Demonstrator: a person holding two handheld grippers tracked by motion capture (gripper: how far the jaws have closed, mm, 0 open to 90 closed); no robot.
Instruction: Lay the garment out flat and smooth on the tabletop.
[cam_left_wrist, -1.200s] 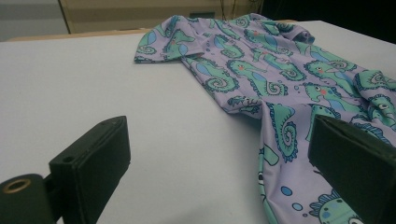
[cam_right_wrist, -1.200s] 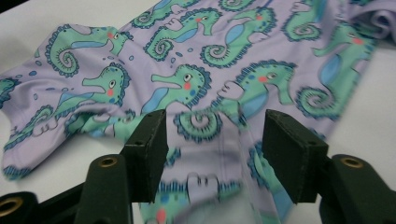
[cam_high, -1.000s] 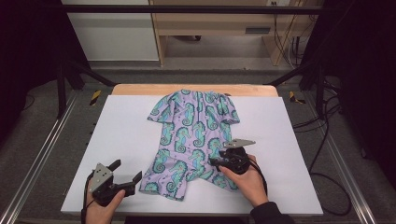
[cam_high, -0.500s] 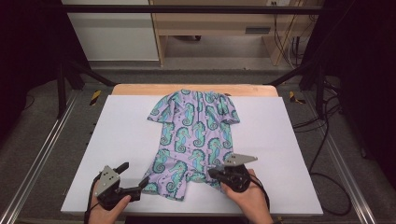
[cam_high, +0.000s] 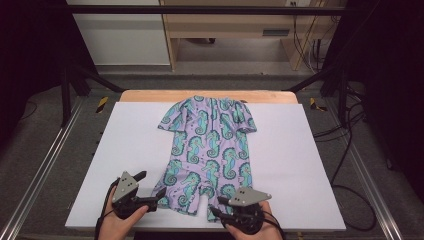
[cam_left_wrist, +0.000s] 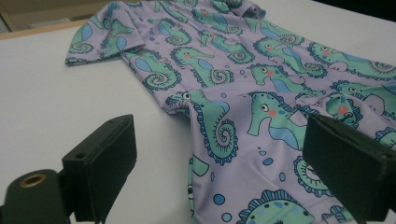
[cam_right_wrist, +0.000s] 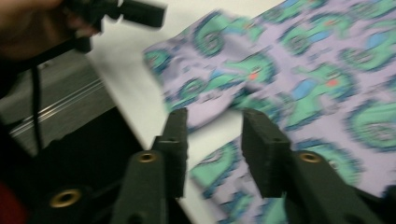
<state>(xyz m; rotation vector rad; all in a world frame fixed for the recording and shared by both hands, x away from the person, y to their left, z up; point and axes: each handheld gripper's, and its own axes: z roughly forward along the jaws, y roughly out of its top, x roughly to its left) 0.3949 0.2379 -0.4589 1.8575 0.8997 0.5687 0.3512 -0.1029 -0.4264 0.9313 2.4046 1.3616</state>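
Meanwhile the romper's leg hems lie just beyond both grippers' parted, empty jaws.

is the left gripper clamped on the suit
No, in the left gripper view the left gripper has its jaws wide apart over the suit.

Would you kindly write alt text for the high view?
A lilac child's romper printed with teal seahorses lies flat on a white table. At its near edge, the left gripper and right gripper flank the romper's legs, jaws apart.
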